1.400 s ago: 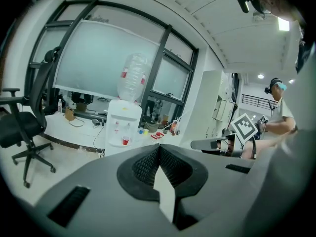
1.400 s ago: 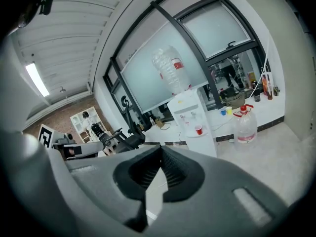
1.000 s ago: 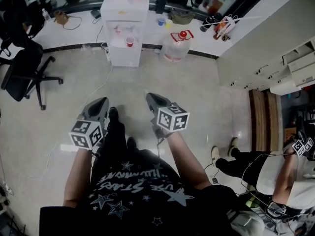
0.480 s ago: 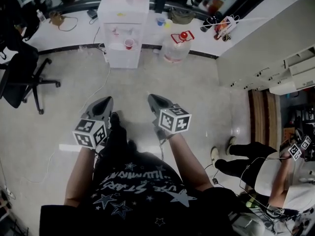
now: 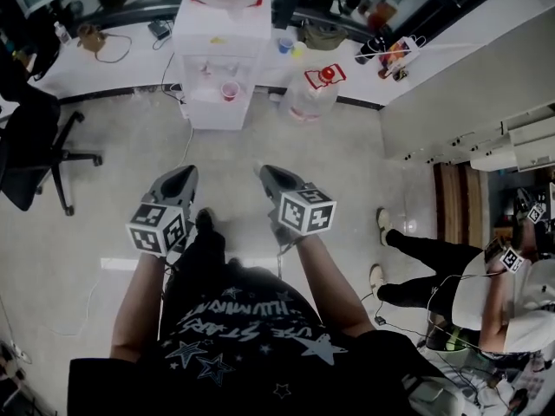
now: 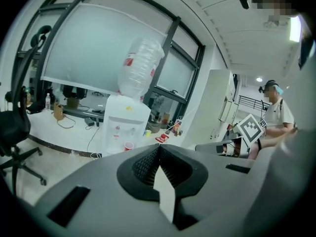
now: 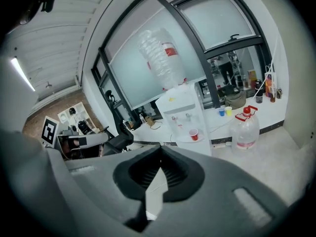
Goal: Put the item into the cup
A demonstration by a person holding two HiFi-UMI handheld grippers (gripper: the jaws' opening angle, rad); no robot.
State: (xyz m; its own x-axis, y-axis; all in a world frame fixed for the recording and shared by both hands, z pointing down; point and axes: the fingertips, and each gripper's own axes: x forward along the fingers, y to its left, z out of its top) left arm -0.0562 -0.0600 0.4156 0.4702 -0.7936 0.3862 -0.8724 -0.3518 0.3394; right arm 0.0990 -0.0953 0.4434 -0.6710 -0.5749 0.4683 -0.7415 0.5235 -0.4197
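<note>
A red cup (image 5: pixel 230 90) stands on the tray of a white water dispenser (image 5: pixel 217 55) across the floor ahead. It also shows as the red cup (image 6: pixel 128 145) in the left gripper view and the red cup (image 7: pixel 193 134) in the right gripper view. My left gripper (image 5: pixel 184 174) and right gripper (image 5: pixel 264 171) are held side by side at waist height, both pointing at the dispenser and well short of it. Each is shut with its jaws meeting at the tips and nothing between them. No loose item for the cup shows in any view.
A large water jug (image 5: pixel 310 89) with a red cap sits on the floor right of the dispenser. A blue cup (image 5: pixel 284 39) and a yellow cup (image 5: pixel 297 43) stand on the ledge behind. An office chair (image 5: pixel 26 141) is at the left. Another person (image 5: pixel 473 293) stands at the right by white cabinets (image 5: pixel 512 133).
The dispenser has slid up and a little nearer in the head view as I step toward it. The person at the right has shifted their legs. Both grippers stay shut.
</note>
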